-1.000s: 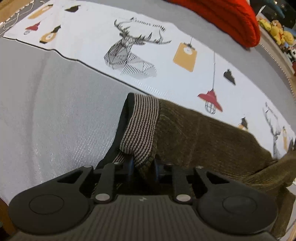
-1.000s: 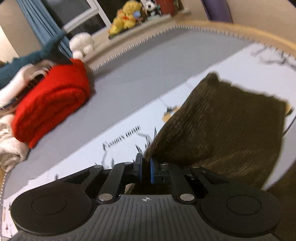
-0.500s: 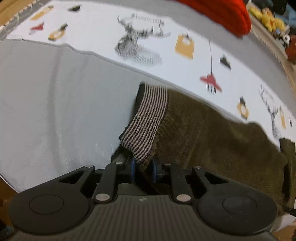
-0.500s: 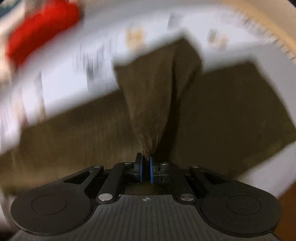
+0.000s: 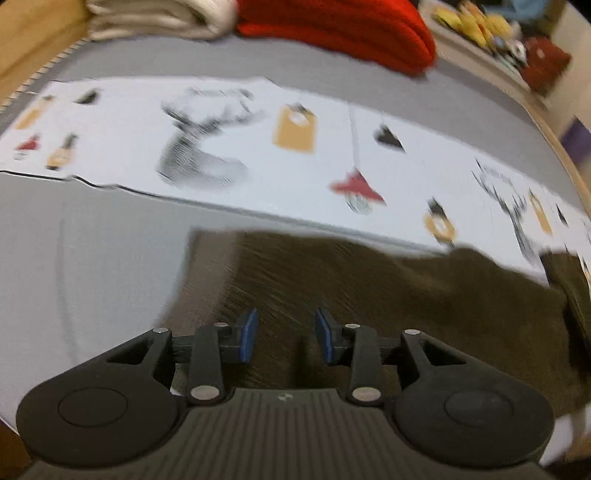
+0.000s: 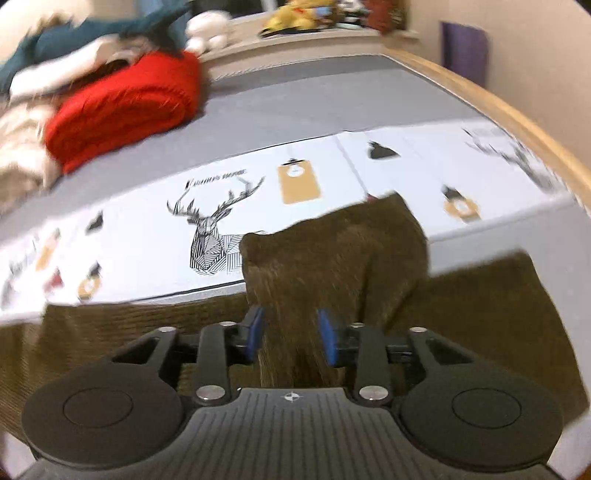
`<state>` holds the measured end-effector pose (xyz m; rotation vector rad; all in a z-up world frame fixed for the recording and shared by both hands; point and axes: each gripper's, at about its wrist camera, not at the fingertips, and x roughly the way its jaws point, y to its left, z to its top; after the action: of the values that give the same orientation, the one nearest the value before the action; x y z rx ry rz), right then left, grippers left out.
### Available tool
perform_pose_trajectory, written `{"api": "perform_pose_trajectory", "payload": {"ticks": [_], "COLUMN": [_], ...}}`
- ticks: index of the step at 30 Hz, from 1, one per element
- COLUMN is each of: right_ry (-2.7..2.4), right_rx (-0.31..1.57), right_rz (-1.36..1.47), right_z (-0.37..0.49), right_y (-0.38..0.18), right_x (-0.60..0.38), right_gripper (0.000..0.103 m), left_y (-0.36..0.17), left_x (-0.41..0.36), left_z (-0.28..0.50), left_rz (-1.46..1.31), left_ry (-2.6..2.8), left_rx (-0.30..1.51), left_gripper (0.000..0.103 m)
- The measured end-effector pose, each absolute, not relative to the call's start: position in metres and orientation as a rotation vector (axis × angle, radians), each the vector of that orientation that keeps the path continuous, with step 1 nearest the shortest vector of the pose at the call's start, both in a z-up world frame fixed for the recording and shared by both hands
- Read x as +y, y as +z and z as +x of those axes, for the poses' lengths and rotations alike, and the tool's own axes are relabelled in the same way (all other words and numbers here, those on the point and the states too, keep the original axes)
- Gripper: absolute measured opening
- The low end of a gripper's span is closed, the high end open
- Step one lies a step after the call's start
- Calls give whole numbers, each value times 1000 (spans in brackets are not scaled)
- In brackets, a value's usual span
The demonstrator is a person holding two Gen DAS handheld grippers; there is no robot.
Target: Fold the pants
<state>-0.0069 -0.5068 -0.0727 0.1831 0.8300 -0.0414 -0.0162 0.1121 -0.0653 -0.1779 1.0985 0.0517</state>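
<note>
Warm, dim indoor light; no glare, only soft shadows. Both views show motion blur — the printed sheet (image 5: pixel 221 147) ahead of the left gripper (image 5: pixel 284 334) smears, the pants (image 6: pixel 332 258) before the right gripper (image 6: pixel 290 334) streak. Fisheye bending curves the edges; far clutter is unsharp.

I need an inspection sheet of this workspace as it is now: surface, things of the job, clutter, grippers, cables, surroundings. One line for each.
Surface: grey bed cover with a white printed sheet laid across it, showing deer and lamp drawings.
Job's things: brown corduroy pants lie on the bed, one part folded over the rest.
Clutter: folded red knit, cream and teal textiles beside it.
Grippers: left gripper with jaws opening above the pants, nothing pinched; right gripper with jaws opening, the fold between them but not pressed.
Cables: nothing seen.
Surroundings: wooden bed edge, plush toys on a ledge, purple object by the wall.
</note>
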Motion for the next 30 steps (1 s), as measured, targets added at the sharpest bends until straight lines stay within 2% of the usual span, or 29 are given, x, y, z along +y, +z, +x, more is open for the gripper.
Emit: {"api": "perform_pose_trajectory", "payload": {"ticks": [3, 8, 10, 11, 12, 13, 14, 15, 18, 21, 23, 25, 27, 30], "right_ry": [-39, -4, -38, -67, -95, -113, -125, -142, -246, -379, -428, -421, -389, -335], "right_rx": [881, 972, 1022, 1041, 1046, 1040, 1025, 1003, 891, 854, 914, 1063, 1179, 1160], "right_rz": [71, -139, -263, -310, -338, -327, -282, -220, -41, 151, 325, 477, 621, 605], "right_z": [24, 57, 65, 64, 65, 64, 60, 56, 30, -16, -53, -84, -112, -128], "right_y": [-88, -119, -135, -139, -141, -138, -131, -123, -94, -82, -91, -117, -140, -139], "right_x": [-482, -435, -421, -418, -419, -424, -432, -443, -488, -549, -595, -628, -649, -657], "right_gripper": [52, 52, 49, 39, 25, 21, 10, 8, 7, 7, 7, 8, 13, 17], "left_y": [-74, -77, -77, -77, -77, -76, -76, -76, -73, -71, -69, -68, -68, -70], "left_x": [101, 104, 104, 103, 103, 102, 100, 97, 84, 66, 54, 41, 32, 25], "left_z": [-10, -4, -1, 0, 1, 2, 4, 4, 5, 6, 5, 4, 3, 4], "left_rz": [-111, -128, -130, -133, -134, -134, -135, -135, -137, -139, -132, -117, -107, -101], "left_ry": [24, 21, 20, 20, 20, 18, 15, 11, -9, -39, -64, -91, -107, -106], "left_rx": [1139, 1148, 1151, 1154, 1157, 1159, 1158, 1157, 1149, 1145, 1142, 1138, 1137, 1142], "left_gripper": [39, 43, 44, 44, 44, 44, 44, 44, 44, 44, 44, 44, 44, 46]}}
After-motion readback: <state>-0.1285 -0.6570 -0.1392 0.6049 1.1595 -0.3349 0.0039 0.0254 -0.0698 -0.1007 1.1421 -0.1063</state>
